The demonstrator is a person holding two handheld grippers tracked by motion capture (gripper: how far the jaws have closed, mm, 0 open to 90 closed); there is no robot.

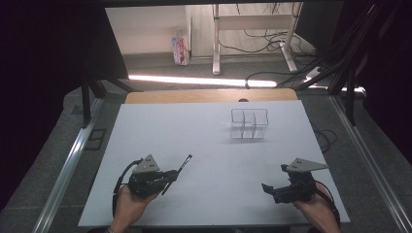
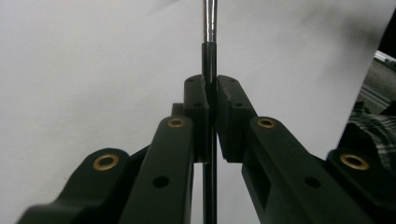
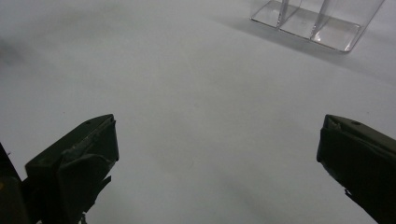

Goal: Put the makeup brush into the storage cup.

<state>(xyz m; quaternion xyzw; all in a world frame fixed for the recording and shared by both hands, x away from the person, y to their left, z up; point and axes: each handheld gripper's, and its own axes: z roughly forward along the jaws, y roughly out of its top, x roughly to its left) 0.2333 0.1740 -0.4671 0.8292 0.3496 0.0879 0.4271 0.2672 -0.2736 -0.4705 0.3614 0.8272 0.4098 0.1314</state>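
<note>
Firmly shut, left claw [image 2: 211, 88], pads pinching a thin black pen [image 2: 209, 56] partway along its barrel; silver metal section beyond the pads, dark tail running back between the arms of the claw. Held well short of the clear organizer [image 1: 248, 124], toward the person's side and to the left of it, and angled up toward it in the high view [image 1: 178, 169]. Probably just clear of the white bench [image 1: 204, 145], though contact with it cannot be told.

Likely handling: light, stiff, smooth and round, so prone to rolling or swivelling between flat pads. Grip looks centred across the barrel, but off the middle of its length, with a long part sticking out ahead; tip could swing when tilted. Better taken nearer the middle if a regrasp comes. No real fragility, though the tip may mark the sheet.

Right claw [image 3: 217, 154] wide apart, nothing between the pads, low over the bench, nearer the person than the organizer and to its right [image 1: 278, 184].

Organizer itself: thin transparent walls, several upright compartments, standing on the far half of the bench. Probably light and easy to nudge or tip; a slim pen dropped in steeply may rattle or lean against a divider.
</note>
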